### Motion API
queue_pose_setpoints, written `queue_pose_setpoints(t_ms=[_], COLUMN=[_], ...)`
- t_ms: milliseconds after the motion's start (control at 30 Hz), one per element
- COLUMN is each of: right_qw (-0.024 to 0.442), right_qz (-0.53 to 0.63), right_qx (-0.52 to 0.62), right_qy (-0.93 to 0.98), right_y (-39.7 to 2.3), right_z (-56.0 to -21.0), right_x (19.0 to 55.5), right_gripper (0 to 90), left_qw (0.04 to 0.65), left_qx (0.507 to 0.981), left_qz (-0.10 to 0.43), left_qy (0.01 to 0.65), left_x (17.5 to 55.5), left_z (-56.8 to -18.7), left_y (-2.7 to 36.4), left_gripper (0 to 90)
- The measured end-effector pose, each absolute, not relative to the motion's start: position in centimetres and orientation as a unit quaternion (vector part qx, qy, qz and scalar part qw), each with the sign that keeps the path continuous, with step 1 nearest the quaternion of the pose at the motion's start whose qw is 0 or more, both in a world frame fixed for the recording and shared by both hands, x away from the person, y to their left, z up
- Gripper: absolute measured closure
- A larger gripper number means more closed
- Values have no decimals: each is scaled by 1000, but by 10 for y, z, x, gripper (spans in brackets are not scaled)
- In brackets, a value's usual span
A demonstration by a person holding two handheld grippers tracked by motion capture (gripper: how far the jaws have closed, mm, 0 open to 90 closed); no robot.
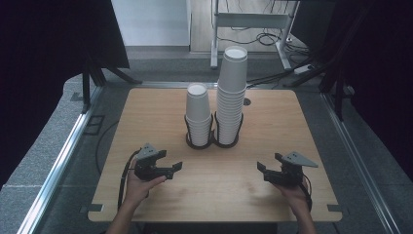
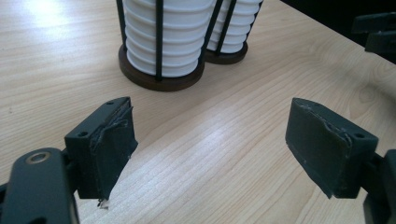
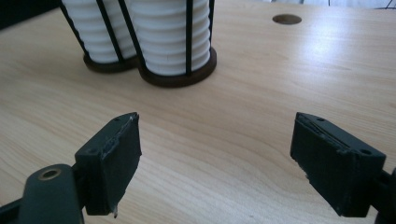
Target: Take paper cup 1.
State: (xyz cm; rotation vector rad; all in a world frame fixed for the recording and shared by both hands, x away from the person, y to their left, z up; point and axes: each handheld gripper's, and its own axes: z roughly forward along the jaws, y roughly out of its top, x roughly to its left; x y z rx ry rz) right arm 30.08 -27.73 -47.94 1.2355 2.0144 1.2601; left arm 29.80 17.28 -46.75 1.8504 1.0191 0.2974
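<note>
Two stacks of white paper cups are seen near the middle of the wooden desk (image 1: 272, 146), each held upright in a black wire holder with a dark round base; the two bases stand touching. The shorter stack (image 1: 198, 114) is at the left in the high view, and the taller stack (image 1: 231, 92) is just beside it at the right. Nearer the person's edge, well apart from the cups, the left tool (image 1: 171, 168) is held in the left hand (image 1: 139, 187) just above the desk, and the right tool (image 1: 265, 171) is held likewise in the right hand (image 1: 294, 192). Both are pointed inward toward each other. In each gripper view the jaws are seen standing wide apart, with bare wood between them.
</note>
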Motion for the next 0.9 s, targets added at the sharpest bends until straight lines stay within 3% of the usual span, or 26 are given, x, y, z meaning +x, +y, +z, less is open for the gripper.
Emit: queue_pose_setpoints(t_ms=[467, 900], right_qw=[239, 217], right_qz=[476, 491], right_qx=[426, 362], right_qy=[731, 762], right_y=[-267, -211], right_z=[-473, -458], right_x=[295, 324], right_gripper=[151, 154], left_qw=[494, 510], left_qx=[749, 745], left_qz=[124, 127], left_qy=[423, 411], left_x=[297, 303], left_z=[-464, -444], left_y=[178, 174], left_gripper=[158, 165])
